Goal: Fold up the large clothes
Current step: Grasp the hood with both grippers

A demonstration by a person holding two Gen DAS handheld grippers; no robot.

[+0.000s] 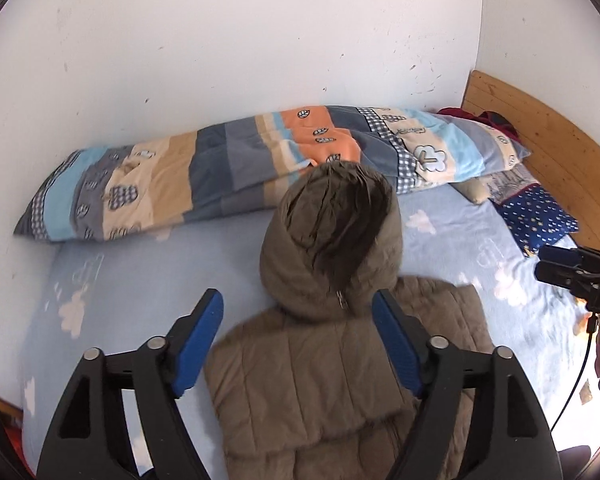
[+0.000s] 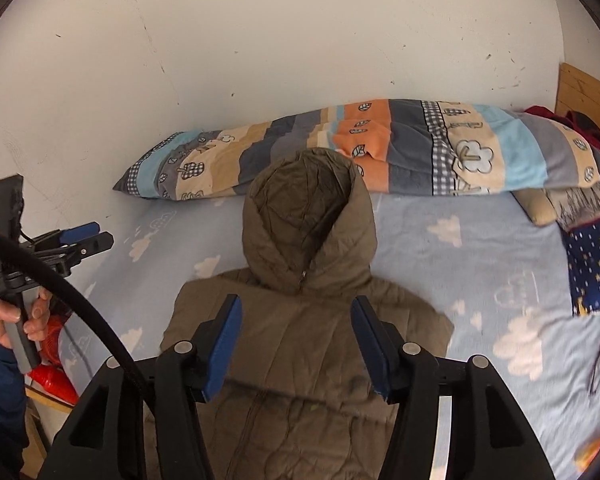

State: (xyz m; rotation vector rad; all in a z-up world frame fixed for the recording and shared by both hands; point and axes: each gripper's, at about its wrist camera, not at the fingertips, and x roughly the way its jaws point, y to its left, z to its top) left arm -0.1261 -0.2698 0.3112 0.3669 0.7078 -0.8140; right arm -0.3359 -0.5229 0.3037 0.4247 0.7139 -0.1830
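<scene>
An olive-brown quilted hooded jacket (image 1: 312, 376) lies flat on the light blue bed sheet (image 1: 140, 280), its hood (image 1: 332, 224) pointing toward the wall. It also shows in the right wrist view (image 2: 304, 344), with its sleeves folded in over the body. My left gripper (image 1: 298, 304) is open and empty, held above the jacket's collar. My right gripper (image 2: 296, 308) is open and empty, above the jacket's chest. The left gripper also shows at the left edge of the right wrist view (image 2: 80, 240), and the right gripper at the right edge of the left wrist view (image 1: 572, 268).
A rolled patchwork quilt (image 2: 380, 152) lies along the white wall. Pillows (image 2: 592, 260) and dark red clothing (image 1: 496, 120) sit by the wooden headboard (image 1: 548, 148). A red object (image 2: 52, 376) stands beside the bed at left. A dark thin item (image 2: 598, 364) lies on the sheet at right.
</scene>
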